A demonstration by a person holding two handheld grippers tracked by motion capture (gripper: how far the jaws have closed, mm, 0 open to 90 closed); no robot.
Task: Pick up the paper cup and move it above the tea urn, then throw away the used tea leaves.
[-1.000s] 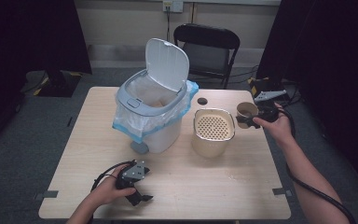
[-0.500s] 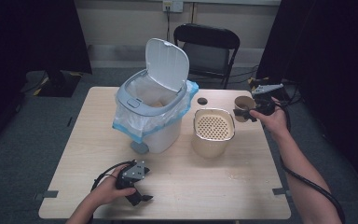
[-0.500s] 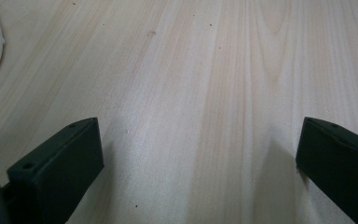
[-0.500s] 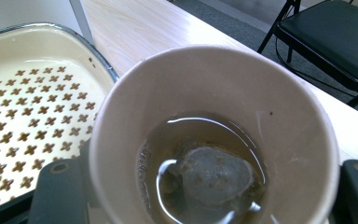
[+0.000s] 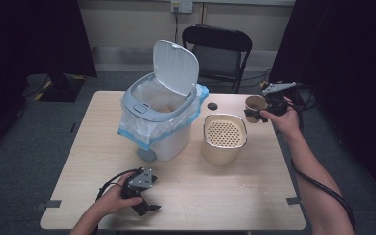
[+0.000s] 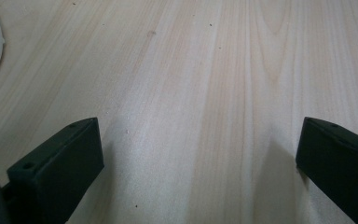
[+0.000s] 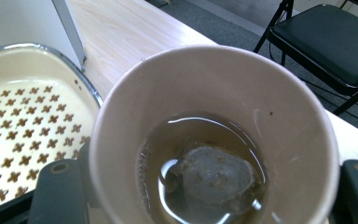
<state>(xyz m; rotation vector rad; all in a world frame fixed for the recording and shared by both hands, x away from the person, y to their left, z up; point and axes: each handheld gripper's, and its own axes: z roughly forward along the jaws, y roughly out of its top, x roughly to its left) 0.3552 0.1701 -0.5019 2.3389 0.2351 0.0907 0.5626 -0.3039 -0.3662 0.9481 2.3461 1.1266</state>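
Presently: paper cup gripped at the far right of the worktop

Landmark: the cream enamelled strainer basin with the perforated insert [image 5: 224,139], standing right of centre on the pale wooden worktop [image 5: 215,196].

- Right gripper [image 5: 255,115]: beyond the basin and to its right, near the far right corner of the worktop. Jaws about half closed, clamped on either side of a tan paper cup [image 5: 254,104]. The cup stands upright in the grip, near the basin but not touching it.
- In the right gripper view the cup [image 7: 214,135] holds a shallow pool of brownish liquid with a soaked, greyish tea bag [image 7: 216,175] at the bottom. The basin's rim [image 7: 86,86] lies just left of the cup.
- Left gripper [image 5: 147,208]: well apart from the basin, on its near left, low over the front of the worktop in the person's left hand [image 5: 112,198]. Jaws spread wide, nothing between them, bare wood [image 6: 200,107] beneath.
- White lidded waste bin with blue plastic liner [image 5: 159,122]: just left of the basin, lid tipped up and open.
- Small dark round disc [image 5: 212,105]: on the worktop beyond the basin, between bin and cup.
- Black folding chair [image 5: 218,54]: behind the worktop, past the basin.
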